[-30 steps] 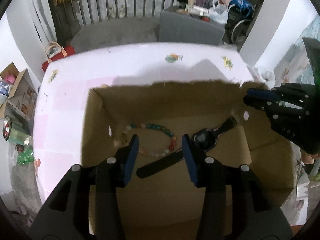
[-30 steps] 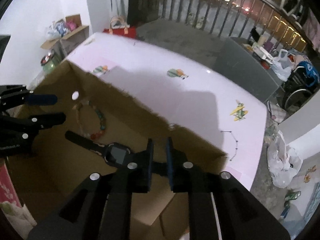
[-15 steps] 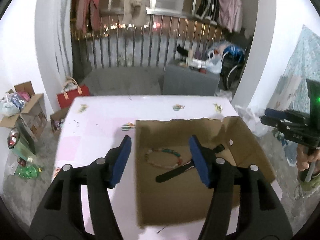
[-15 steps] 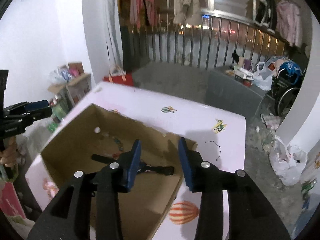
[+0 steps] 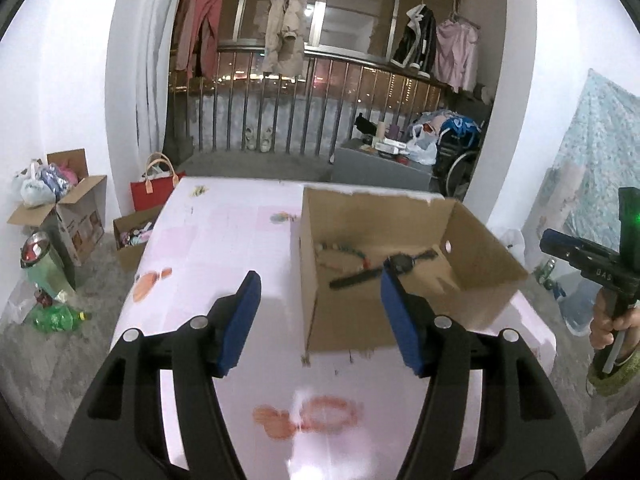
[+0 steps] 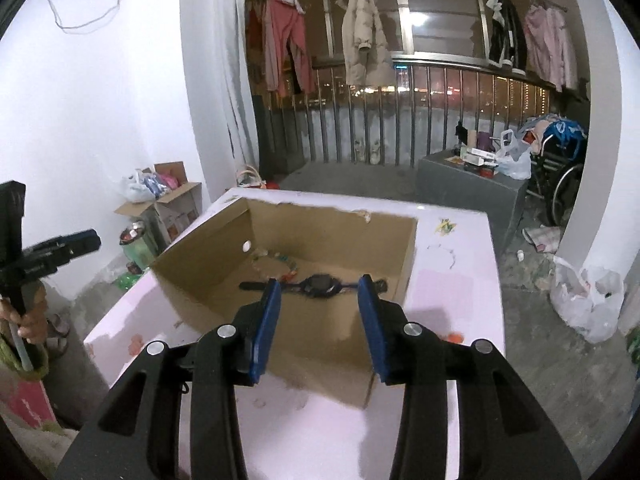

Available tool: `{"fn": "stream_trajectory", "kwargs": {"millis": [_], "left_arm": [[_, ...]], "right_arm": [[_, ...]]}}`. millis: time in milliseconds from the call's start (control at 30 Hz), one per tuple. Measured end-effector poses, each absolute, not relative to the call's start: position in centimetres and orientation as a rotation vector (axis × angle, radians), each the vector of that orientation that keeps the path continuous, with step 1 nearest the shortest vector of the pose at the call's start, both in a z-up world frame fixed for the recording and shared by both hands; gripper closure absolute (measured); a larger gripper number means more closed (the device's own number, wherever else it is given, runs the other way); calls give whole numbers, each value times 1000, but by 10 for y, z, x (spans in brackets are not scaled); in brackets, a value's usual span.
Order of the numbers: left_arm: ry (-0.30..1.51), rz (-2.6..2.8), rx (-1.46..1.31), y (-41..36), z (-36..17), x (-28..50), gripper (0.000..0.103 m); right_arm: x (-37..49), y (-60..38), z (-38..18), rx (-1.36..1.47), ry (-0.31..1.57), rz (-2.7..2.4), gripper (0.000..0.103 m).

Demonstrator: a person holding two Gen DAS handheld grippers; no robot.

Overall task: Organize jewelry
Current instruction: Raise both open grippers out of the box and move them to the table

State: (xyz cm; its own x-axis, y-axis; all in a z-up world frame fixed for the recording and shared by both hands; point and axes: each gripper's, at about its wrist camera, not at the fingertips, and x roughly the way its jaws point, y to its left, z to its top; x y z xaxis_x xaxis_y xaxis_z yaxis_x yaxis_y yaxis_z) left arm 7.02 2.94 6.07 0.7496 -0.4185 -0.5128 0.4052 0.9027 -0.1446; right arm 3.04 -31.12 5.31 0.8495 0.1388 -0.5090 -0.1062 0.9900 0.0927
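Item: cardboard box [image 5: 404, 312], open-topped, stood on the pink-covered desk [image 5: 224, 248], toward its right side in the left wrist view. Contents: one beaded bracelet [image 5: 340, 250] lying on the box floor toward the far left corner; one black wristwatch [image 6: 320, 283] lying flat with strap extended, just beside the bracelet and nearer the middle. Left hand-held gripper [image 5: 320, 320]: jaws apart, nothing between the blue pads; a second before, it hung low inside the box directly over the bracelet and watch, and it had since pulled back to the near edge of the desk. Right hand-held gripper [image 6: 318, 328]: jaws apart and empty, having just opened from a near-closed position around the watch strap, and likewise drawn back from the box. Judgement: both pieces deposited and released in the box; no loose jewelry could be made out on the desk.
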Motion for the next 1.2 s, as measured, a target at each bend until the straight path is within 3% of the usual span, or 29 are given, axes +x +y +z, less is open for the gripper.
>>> {"fn": "stream_trajectory", "kwargs": {"millis": [433,1200], "left_arm": [[615,-501,46,0,2,21,44],[708,-503,245,-48,-44,44,44]], "right_arm": [[-7,-293,-8,102,626,110,63],[16,-299,-44,89,603,180,67]]}}
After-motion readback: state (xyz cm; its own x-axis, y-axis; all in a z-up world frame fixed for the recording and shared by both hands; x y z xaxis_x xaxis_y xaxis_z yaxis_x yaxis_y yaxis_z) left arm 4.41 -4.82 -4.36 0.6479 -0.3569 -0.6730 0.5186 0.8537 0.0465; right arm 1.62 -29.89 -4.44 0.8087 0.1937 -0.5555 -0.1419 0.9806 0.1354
